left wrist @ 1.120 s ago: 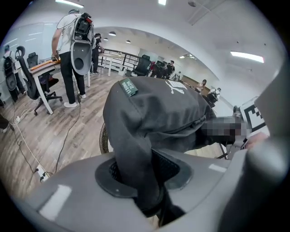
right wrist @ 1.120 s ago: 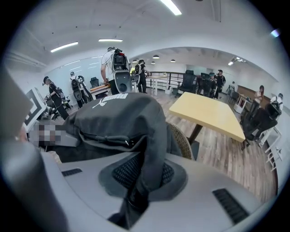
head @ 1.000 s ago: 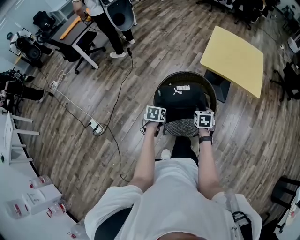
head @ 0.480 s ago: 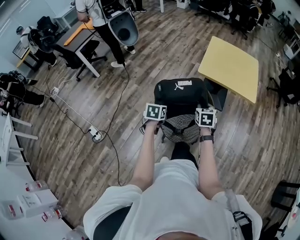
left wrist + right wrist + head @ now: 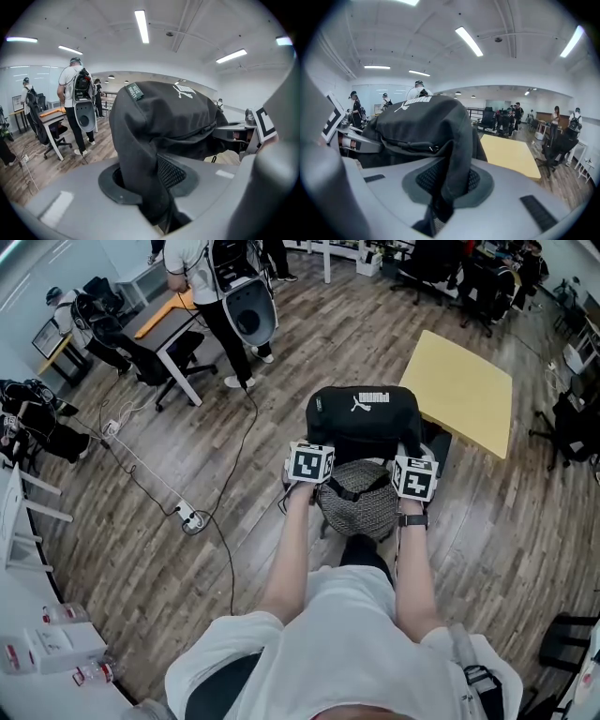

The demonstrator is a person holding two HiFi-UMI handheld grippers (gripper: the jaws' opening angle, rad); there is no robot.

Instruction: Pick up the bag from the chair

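Observation:
A black backpack (image 5: 364, 421) with a white leaping-cat logo hangs in the air above the round mesh seat of the chair (image 5: 361, 507). My left gripper (image 5: 309, 465) is shut on the left side of the backpack (image 5: 159, 126), its fabric pinched between the jaws. My right gripper (image 5: 413, 479) is shut on the right side of the backpack (image 5: 426, 122) in the same way. Both grippers hold it at about the same height, one at each end. The chair's legs are hidden under the seat.
A yellow table (image 5: 459, 390) stands just right of the chair. A person with a backpack (image 5: 220, 277) stands by a desk (image 5: 155, 320) at the upper left. A power strip and cables (image 5: 192, 517) lie on the wooden floor to the left. Office chairs stand at the right edge.
The backpack has risen off the chair seat and moved away from me; the mesh seat now shows bare beneath it. Both grippers stayed shut on it.

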